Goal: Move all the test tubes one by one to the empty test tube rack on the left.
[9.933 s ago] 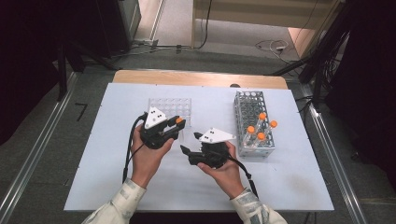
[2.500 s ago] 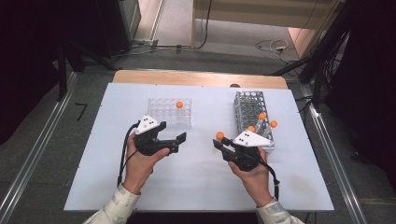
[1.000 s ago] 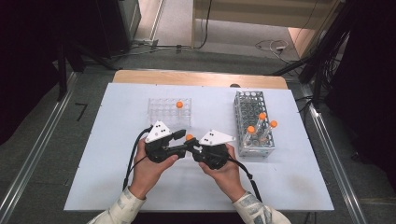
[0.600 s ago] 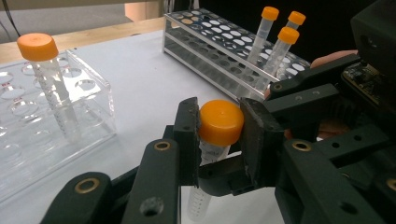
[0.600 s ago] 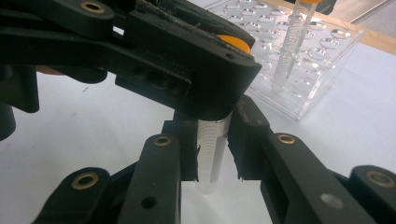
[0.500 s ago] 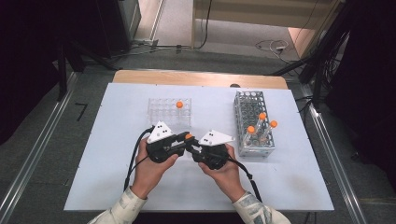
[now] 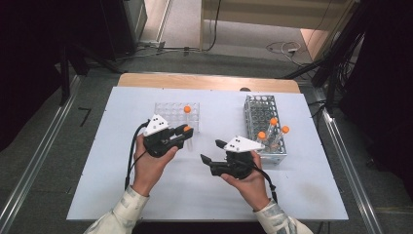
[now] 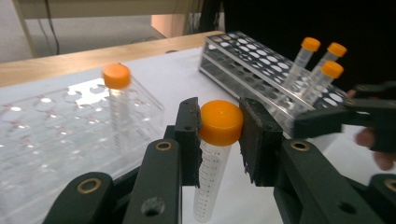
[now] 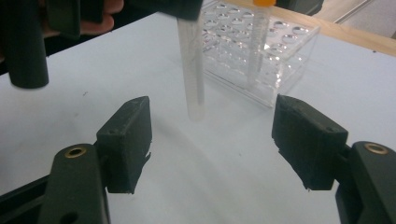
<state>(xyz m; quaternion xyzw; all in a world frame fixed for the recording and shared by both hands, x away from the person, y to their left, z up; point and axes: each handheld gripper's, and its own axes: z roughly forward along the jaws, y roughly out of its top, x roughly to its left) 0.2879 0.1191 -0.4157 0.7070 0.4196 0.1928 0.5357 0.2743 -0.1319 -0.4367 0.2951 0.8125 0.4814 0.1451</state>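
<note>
A clear tube with an orange cap [image 8: 221, 122] hangs upright above the white table, with my left gripper [image 8: 219, 135] shut on the cap. From the high view this left gripper [image 7: 182, 134] is just in front of the clear plastic rack [image 7: 168, 113]. My right gripper [image 7: 212, 151] stands open to the right of it; its jaws have just been opening. In the right gripper view the held tube [image 9: 192, 70] hangs ahead of my right gripper [image 9: 212, 135], apart from both pads.
The clear rack [image 8: 56, 126] holds one orange-capped tube [image 7: 187, 109]. A metal wire rack [image 7: 263, 114] at the right holds three orange-capped tubes [image 8: 322, 60]. The white table [image 7: 122, 195] ends near the person's sleeves.
The two grippers were together at the tube. Now the right gripper's jaws have opened and let go, and the hands have drawn apart, the left one carrying the tube toward the clear rack.
</note>
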